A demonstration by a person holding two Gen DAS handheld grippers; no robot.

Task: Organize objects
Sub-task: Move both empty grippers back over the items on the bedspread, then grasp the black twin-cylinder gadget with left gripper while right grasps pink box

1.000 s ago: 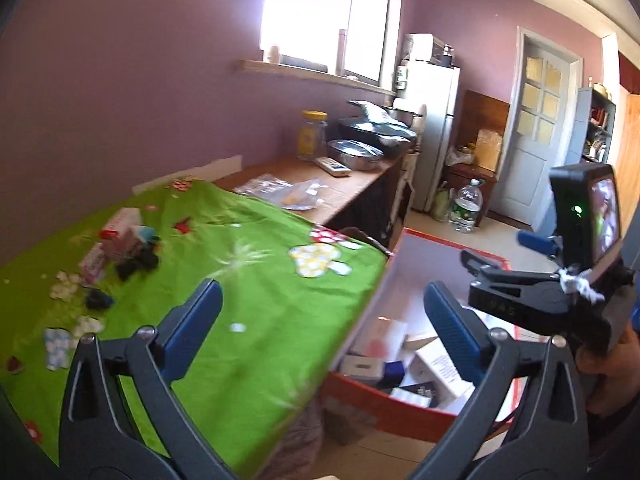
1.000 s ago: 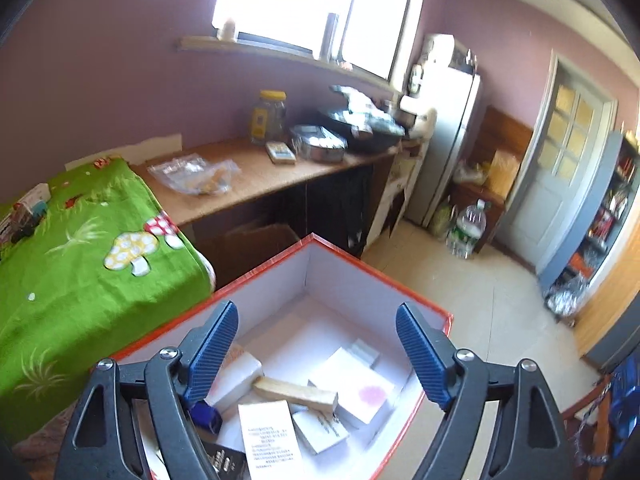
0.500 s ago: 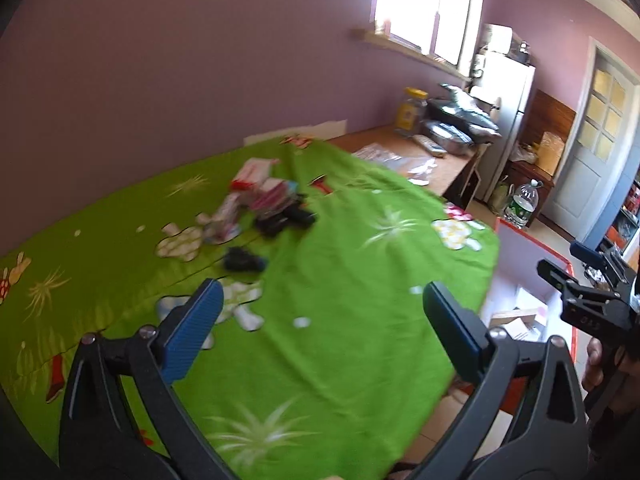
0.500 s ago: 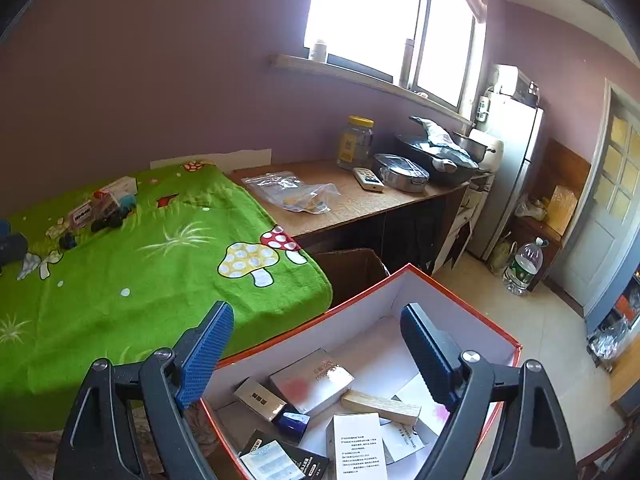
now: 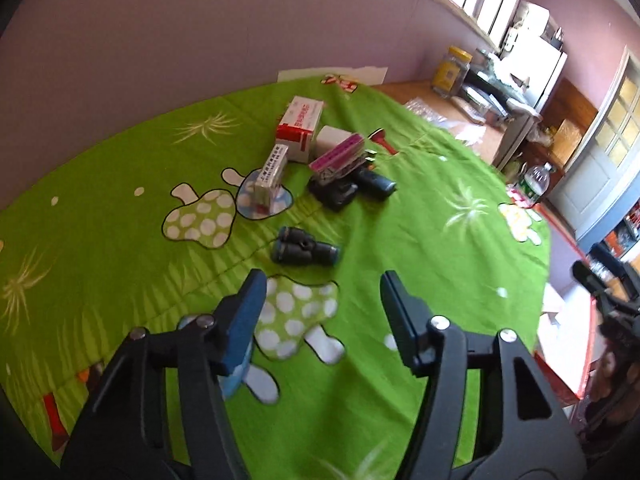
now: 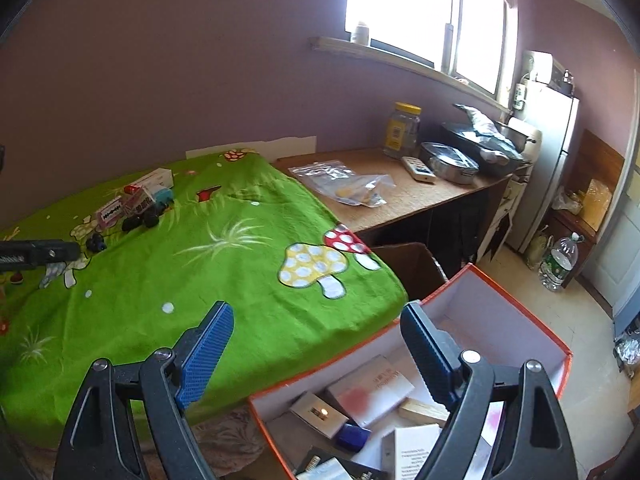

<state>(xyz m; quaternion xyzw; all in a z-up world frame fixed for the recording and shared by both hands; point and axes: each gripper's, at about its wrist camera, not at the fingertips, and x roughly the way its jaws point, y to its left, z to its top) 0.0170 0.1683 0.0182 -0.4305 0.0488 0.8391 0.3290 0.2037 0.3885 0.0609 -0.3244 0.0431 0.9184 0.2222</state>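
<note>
1. Left gripper [image 5: 320, 300] hangs over the green cloth [image 5: 400, 240], tilted down; jaws have just been closing, now partway apart, nothing between them, pads touch nothing.
2. Black fitting [image 5: 304, 249] lies on the cloth just beyond the left fingertips: a short Y-shaped tube piece, two barrels at its left end, one at its right.
3. Farther off sits a loose pile: red-and-white box [image 5: 300, 128] at the far end, a small white carton [image 5: 272, 176] left of centre lying on a mushroom print, a pink-edged box [image 5: 338, 156] tilted on top of black parts [image 5: 334, 194], and a dark cylinder [image 5: 374, 182] to the right, touching the pile.
4. Right gripper [image 6: 316, 344] is over the near right edge of the cloth and the orange box [image 6: 520, 308]; jaws wide apart, empty.
5. Orange box stands beside the cloth's right edge, white inside, holding flat white cartons [image 6: 372, 384], a wooden block [image 6: 424, 410] and a small blue item [image 6: 352, 436], all jumbled at the near end.
6. In the right view the pile shows far left on the cloth, small and partly blurred.
</note>
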